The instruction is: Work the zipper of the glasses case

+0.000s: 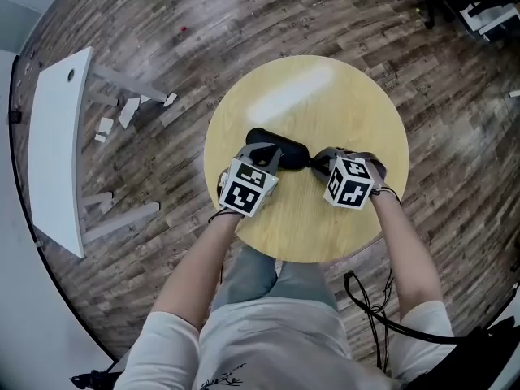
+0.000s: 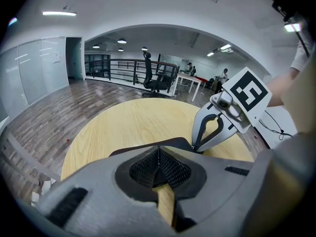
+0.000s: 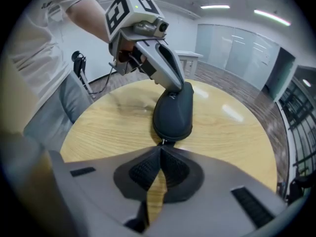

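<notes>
The black oval glasses case (image 3: 173, 113) was clamped at the tips of the left claw (image 2: 158, 151), and its small metal zip pull (image 3: 164, 142) was pinched by the closed right claw (image 3: 160, 152). The case appeared shut, so unzipping was judged not yet begun.

Head view: overhead, steeply down.
Left gripper view: low, close, facing 3 o'clock.
Right gripper view: low, close, facing 9 o'clock.
Shared: black oval glasses case (image 1: 276, 146).

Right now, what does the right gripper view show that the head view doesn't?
Only the right gripper view: the right hand-held gripper shut on the small zipper pull. Only the head view: a white board lying on the floor. Both: the dark glasses case on the round table, its far end clamped by the left hand-held gripper.
</notes>
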The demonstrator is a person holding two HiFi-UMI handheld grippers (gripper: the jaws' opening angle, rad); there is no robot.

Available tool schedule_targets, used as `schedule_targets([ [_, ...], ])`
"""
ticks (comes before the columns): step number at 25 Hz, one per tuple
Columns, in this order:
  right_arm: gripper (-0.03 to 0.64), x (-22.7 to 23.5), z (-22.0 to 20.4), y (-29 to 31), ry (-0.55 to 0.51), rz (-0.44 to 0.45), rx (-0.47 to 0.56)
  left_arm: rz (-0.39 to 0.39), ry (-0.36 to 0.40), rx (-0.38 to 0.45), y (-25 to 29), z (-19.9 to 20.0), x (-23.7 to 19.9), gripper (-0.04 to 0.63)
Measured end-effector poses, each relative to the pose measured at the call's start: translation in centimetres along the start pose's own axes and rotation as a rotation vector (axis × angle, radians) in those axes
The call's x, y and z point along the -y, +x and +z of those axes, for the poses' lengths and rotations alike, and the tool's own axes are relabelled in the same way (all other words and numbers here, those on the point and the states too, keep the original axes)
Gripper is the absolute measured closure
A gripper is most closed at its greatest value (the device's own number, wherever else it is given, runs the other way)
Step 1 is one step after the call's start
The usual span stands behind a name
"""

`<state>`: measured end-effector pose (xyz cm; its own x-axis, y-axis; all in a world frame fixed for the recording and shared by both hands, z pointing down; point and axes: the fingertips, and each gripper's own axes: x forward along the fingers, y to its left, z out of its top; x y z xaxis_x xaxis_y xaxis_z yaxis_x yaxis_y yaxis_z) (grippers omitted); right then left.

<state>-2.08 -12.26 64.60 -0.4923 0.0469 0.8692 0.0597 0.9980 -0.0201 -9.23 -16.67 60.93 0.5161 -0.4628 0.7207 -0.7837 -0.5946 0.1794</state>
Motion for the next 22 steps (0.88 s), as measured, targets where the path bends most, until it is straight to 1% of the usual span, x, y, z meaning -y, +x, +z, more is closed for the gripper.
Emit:
schedule_targets([
  [6, 0.617, -1.4, 0.8, 0.2, 0.252, -0.115, 0.075, 0.001, 0.023, 0.0, -0.4, -0.3, 0.3, 0.589],
  [8, 0.617, -1.9, 0.9, 0.3, 0.311, -0.144, 0.083, -0.004, 0.027, -0.001, -0.5, -0.6, 0.4, 0.59],
  [12, 0.617, -2.4, 0.9, 0.1, 0.333, -0.187, 0.058, -0.009, 0.04, 0.006, -0.3, -0.8, 0.1, 0.591],
  [16, 0.617, -3.0, 1.7, 0.7, 0.368, -0.202, 0.055, -0.005, 0.042, 0.019, -0.3, -0.6, 0.0, 0.591],
  [22, 0.617, -3.5, 4.3, 2.2, 0.526, -0.26, 0.13, -0.014, 0.032, 0.026, -0.4, -0.3, 0.1, 0.591],
])
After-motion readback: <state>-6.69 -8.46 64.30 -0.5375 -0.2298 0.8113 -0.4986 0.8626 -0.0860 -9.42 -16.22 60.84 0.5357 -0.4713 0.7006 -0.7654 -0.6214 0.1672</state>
